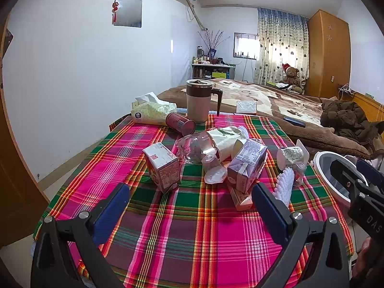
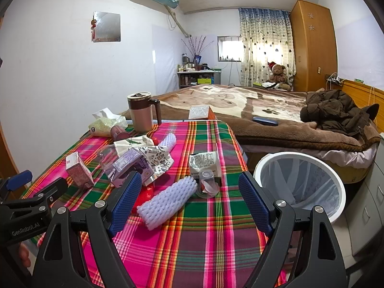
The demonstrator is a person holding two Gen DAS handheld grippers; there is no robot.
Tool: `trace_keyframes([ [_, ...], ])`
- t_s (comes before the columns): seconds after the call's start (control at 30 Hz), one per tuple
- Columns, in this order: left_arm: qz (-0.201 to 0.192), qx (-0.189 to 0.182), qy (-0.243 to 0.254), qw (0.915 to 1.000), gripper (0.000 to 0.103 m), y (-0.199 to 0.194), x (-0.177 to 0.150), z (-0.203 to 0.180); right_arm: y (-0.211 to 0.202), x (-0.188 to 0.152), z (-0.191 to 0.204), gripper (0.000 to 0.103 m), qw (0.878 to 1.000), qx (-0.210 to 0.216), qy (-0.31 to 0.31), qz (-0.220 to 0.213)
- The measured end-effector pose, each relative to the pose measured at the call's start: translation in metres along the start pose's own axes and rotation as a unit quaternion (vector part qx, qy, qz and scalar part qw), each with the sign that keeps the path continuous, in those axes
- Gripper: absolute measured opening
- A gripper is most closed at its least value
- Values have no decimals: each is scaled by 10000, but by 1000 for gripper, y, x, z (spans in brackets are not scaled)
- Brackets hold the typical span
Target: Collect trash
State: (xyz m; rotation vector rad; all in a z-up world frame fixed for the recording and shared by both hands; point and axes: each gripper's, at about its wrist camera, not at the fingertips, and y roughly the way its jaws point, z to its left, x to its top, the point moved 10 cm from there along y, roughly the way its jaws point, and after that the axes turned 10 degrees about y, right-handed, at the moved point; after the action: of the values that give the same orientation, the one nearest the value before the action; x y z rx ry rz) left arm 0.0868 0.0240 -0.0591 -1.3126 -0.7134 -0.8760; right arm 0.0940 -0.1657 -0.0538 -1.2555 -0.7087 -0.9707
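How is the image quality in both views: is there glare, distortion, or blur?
Left wrist view: fisheye bends the white wall; the daylit patterned curtain is overexposed. Right wrist view: same curving, dark corners, bright curtain; the plaid tablecloth is sharp, evenly lit.

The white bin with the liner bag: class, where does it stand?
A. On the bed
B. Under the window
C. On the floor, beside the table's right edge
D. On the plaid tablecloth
C: the bin stands below table height, off the right edge of the plaid tablecloth, in front of the bed.
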Motion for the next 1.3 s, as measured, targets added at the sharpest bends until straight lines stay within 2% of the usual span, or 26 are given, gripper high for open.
trace_keyframes([
  [0.37, 167, -125, -13, 9998, 103, 13, -5, 4, 10, -4, -3, 85, 9999, -67, 46, 93],
  [0.5, 471, -506, -42, 9976, 103, 33, -18, 8, 34, -21, -14, 85, 9977, -115, 327, 580],
  [0.6, 704, -344, -10, 9969, 102, 50, -27, 21, 46, -31, -12, 85, 9957, -53, 427, 822],
  [0.8, 897, -410, -510, 9938, 99, 70, -31, 45, 60, -39, -1, 84, 9934, -13, 415, 1067],
  [0.97, 887, -487, -678, 9926, 99, 81, -24, 55, 70, -43, 4, 84, 9912, 34, 476, 1237],
  [1.07, 894, -530, -533, 9932, 99, 94, -17, 57, 76, -47, 7, 84, 9898, 52, 485, 1338],
  [1.2, 893, -424, -347, 9945, 99, 106, -12, 62, 80, -51, 5, 77, 9877, 45, 567, 1459],
  [1.3, 851, -583, -308, 9942, 99, 113, -10, 61, 85, -55, 5, 77, 9860, 41, 577, 1564],
])
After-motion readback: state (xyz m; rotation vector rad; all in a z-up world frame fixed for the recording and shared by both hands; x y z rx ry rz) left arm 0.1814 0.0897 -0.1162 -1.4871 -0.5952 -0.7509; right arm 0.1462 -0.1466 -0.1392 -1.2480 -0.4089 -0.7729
